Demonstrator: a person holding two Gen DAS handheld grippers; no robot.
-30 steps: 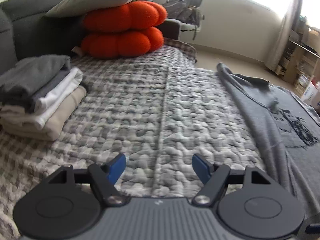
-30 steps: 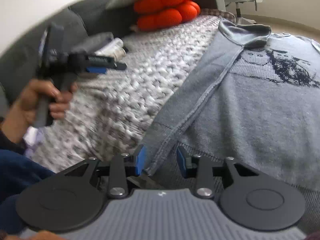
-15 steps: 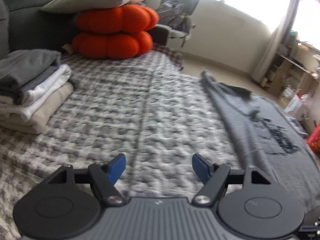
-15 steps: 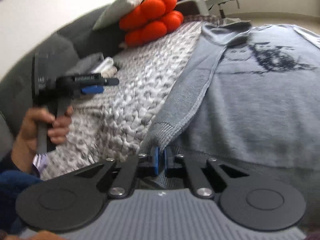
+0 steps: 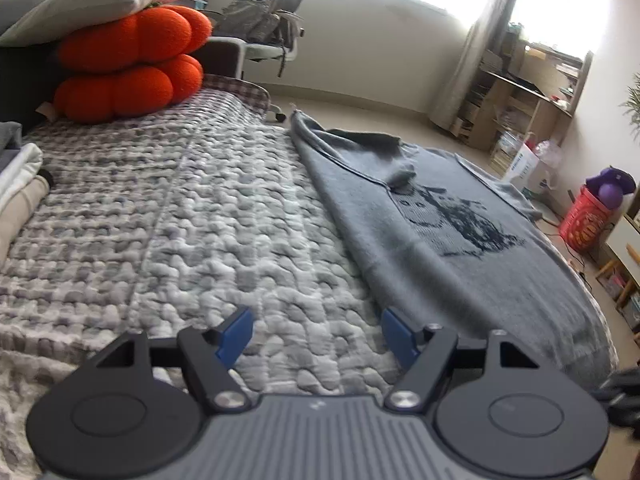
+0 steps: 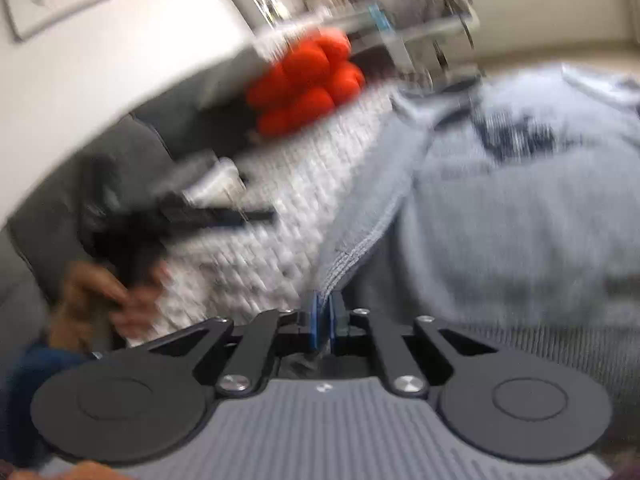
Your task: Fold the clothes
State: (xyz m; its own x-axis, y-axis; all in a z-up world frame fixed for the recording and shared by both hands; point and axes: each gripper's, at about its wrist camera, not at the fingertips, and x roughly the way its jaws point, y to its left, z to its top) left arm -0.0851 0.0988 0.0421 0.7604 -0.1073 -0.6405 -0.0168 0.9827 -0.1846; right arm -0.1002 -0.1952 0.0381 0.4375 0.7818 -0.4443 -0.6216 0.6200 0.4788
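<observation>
orange cushions (image 5: 128,68) and a pillow (image 5: 92,0) sit at the far end of the knit blanket (image 5: 200,220), folded clothes (image 5: 20,184) at its left edge, well clear of you. grey sweater (image 5: 460,248) lies flat on the right side. your left gripper (image 5: 316,334) hangs wide over bare blanket, jaws closing a bit, nothing between them. your right gripper (image 6: 325,316) is clamped on the sweater's hem corner; that view is blurred.

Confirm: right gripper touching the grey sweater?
Touching. The right wrist view shows the right gripper with its jaws shut on the ribbed edge of the grey sweater.
</observation>
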